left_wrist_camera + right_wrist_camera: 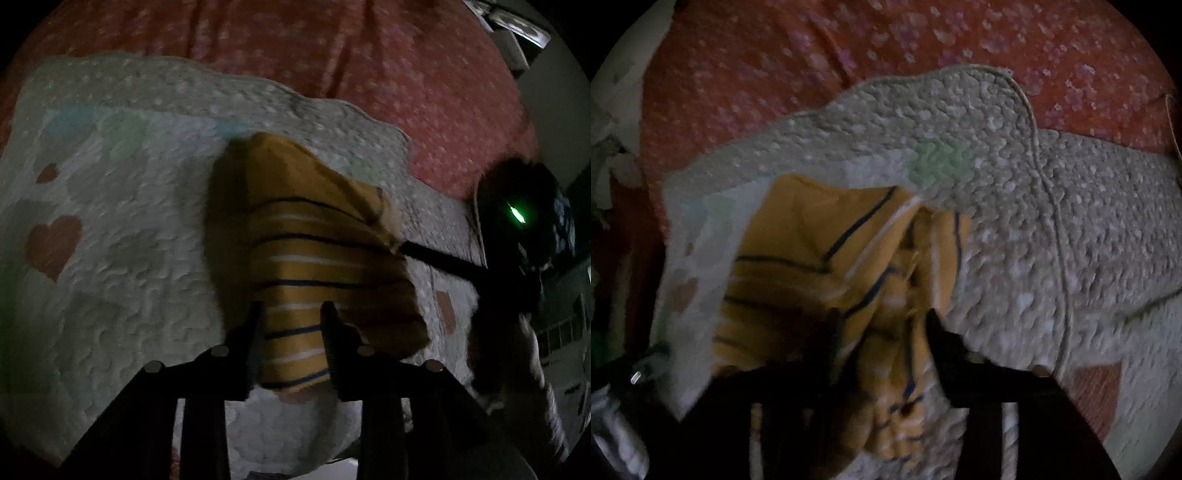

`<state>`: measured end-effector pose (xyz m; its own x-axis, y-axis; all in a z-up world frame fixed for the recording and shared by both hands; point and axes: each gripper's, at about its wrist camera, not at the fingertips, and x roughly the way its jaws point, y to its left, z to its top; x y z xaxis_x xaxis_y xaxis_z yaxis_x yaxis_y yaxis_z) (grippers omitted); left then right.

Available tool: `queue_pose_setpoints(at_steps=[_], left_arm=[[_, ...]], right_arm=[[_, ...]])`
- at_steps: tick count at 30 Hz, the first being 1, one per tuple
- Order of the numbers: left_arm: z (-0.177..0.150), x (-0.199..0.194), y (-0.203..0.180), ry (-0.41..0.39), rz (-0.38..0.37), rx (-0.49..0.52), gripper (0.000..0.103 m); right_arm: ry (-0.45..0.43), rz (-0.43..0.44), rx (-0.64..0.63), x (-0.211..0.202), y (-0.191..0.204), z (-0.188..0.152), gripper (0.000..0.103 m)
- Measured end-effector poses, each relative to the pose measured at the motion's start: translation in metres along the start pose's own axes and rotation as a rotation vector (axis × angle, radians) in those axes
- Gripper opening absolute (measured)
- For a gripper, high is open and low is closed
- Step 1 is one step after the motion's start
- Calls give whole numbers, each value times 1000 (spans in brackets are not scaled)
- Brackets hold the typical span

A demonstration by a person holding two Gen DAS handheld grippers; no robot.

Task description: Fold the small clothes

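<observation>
Dim light, both views motion-blurred. The yellow striped garment (314, 258) lies bunched on a white textured blanket (122, 229), which is spread over a red floral bedsheet (332, 48).

The left gripper (291, 314) has a narrow gap between its fingers, with the garment's near hem pinched in it. Cloth rises in a fold beyond the tips.

The right gripper (882, 325) also has its fingers drawn close, with gathered yellow fabric (831, 258) between them; contact is blurred but the cloth fills the gap.

The blanket's wavy far edge (960, 74) runs well beyond the garment, with sheet past it. There is open blanket to the left in the left wrist view and to the right in the right wrist view. The right gripper's body (517, 229) sits at the right, just beside the garment.
</observation>
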<state>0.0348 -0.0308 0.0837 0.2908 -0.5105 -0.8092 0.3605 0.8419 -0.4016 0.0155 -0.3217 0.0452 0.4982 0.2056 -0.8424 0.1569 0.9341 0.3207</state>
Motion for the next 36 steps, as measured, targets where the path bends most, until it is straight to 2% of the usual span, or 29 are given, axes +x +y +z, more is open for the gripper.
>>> queue_pose_setpoints(at_steps=[4,5,6,7,8,10,11,13,15,17,19,20,21,23,27,31,32,33,34,35,36], left_arm=[[0,12,10,13,31,-28,33],[0,12,13,20,34,-34,34],[-1,12,15,28,37,-39,34],[-1,15,16,35,45,-43,35],[-1,18,17,42,54,-47,35],[-1,26,17,54,65,-57,35],[-1,27,18,60,67,-62,36],[1,33,20,70,75,-70,39],[5,41,22,78,76,-75,43],[9,50,23,92,62,-85,45],[15,60,23,101,16,-97,46],[19,64,24,100,-8,-98,54],[23,68,24,100,-31,-98,58],[32,78,27,104,-68,-105,64],[49,99,31,139,-136,-94,72],[59,130,31,209,-236,-135,78],[60,136,29,215,-240,-134,82],[60,140,20,211,-210,-108,83],[60,141,13,210,-179,-81,82],[60,141,7,210,-146,-61,68],[59,139,2,207,-125,-53,59]], right_arm=[[-3,91,39,1,11,-27,61],[-2,87,36,5,15,-32,61],[-4,69,24,9,19,-37,48],[-3,49,8,14,22,-40,25],[2,51,14,17,21,-42,10],[-14,75,84,13,5,-47,9],[-27,65,110,9,-6,-49,3],[-21,9,170,3,-34,-53,3],[7,48,260,5,-61,-57,2],[-19,21,270,1,-74,-58,3],[-81,152,335,-5,-85,-56,4],[-114,202,359,-7,-88,-53,12],[-133,224,368,-7,-90,-50,40],[-159,244,374,-1,-89,-38,78],[-123,311,393,28,-79,-17,78],[-96,211,331,49,-59,0,78],[-90,183,291,53,-52,5,69],[-68,176,262,56,-44,8,37],[-48,197,274,57,-41,9,35],[-51,188,286,54,-41,8,33],[-64,187,285,49,-37,11,31]])
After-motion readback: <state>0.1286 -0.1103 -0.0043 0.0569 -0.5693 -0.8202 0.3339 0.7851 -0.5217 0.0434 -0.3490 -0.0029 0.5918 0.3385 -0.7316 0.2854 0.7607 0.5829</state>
